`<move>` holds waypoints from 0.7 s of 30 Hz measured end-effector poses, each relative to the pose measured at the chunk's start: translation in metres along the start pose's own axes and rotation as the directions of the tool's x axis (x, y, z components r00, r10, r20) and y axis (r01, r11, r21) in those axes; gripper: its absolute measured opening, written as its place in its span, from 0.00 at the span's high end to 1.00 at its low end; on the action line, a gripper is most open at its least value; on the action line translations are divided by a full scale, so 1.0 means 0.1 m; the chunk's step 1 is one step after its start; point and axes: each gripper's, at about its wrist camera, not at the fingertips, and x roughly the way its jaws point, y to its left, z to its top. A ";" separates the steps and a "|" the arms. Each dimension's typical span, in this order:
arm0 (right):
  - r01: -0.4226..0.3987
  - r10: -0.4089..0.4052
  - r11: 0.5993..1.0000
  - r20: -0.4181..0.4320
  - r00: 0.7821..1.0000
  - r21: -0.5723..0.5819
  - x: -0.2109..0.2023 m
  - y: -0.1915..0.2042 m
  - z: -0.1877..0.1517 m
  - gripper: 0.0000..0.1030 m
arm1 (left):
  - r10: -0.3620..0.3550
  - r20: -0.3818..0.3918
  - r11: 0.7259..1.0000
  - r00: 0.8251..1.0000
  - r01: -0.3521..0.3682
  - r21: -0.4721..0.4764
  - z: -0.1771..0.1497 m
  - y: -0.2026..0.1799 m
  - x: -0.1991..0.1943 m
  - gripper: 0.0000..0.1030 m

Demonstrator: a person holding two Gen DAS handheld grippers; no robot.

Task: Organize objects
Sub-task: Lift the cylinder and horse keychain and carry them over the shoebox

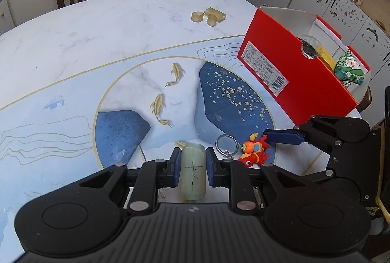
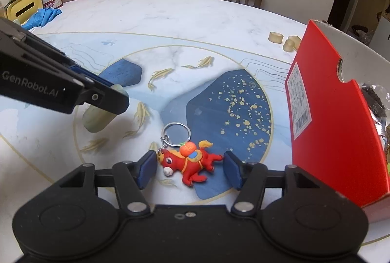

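1. Two grippers over the patterned table (image 2: 170,11). My left gripper (image 1: 193,161) is clenched on a pale green block (image 1: 193,169), pads against its two long sides, block lifted just off the table by the look of the right wrist view.
2. Block shows a dark crack along and across its top face. I judge it stiff but possibly brittle; keep the hold on the broad flat sides, no extra squeeze.
3. My right gripper (image 2: 190,169) stands released, jaws either side of the red horse keychain (image 2: 190,164), which lies flat on the table. Left pad just beside the horse's head; right pad clear of the hind legs.
4. Keychain looks light, rubbery, slightly squashy. Best hold across the body; the ring (image 2: 176,133) would slip.
5. Red box (image 2: 336,121) stands open just right of the keychain, likely destination. Other items already inside.
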 end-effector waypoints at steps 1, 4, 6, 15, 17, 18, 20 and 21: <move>-0.001 0.001 1.000 -0.001 1.000 0.002 -0.01 0.00 0.00 0.44 | -0.002 0.000 1.000 1.000 0.002 0.000 0.00 -0.01 0.00 0.80; -0.015 0.015 1.000 0.007 1.000 0.021 -0.09 -0.01 -0.01 0.44 | -0.008 0.000 1.000 1.000 0.008 0.005 0.00 -0.05 -0.02 0.80; -0.025 0.024 0.999 0.013 1.000 0.027 -0.17 -0.03 -0.01 0.44 | -0.018 0.005 1.000 1.000 0.018 0.010 0.01 -0.09 -0.04 0.80; -0.067 0.064 0.993 0.037 0.997 0.092 -0.66 -0.27 0.04 0.44 | -0.058 0.024 0.998 0.998 0.057 0.040 0.08 -0.32 -0.22 0.80; -0.074 0.069 0.991 0.045 0.997 0.111 -0.80 -0.36 0.06 0.44 | -0.063 0.026 0.997 0.998 0.062 0.049 0.11 -0.39 -0.26 0.80; -0.074 0.069 0.990 0.047 0.997 0.121 -0.87 -0.41 0.07 0.44 | -0.066 0.028 0.997 0.997 0.064 0.053 0.12 -0.42 -0.27 0.80; -0.077 0.069 0.988 0.063 0.996 0.135 -1.02 -0.52 0.08 0.44 | -0.073 0.026 0.996 0.997 0.072 0.057 0.16 -0.48 -0.30 0.80; -0.073 0.064 0.988 0.071 0.995 0.139 -1.08 -0.57 0.08 0.44 | -0.078 0.025 0.996 0.997 0.077 0.055 0.19 -0.52 -0.31 0.80</move>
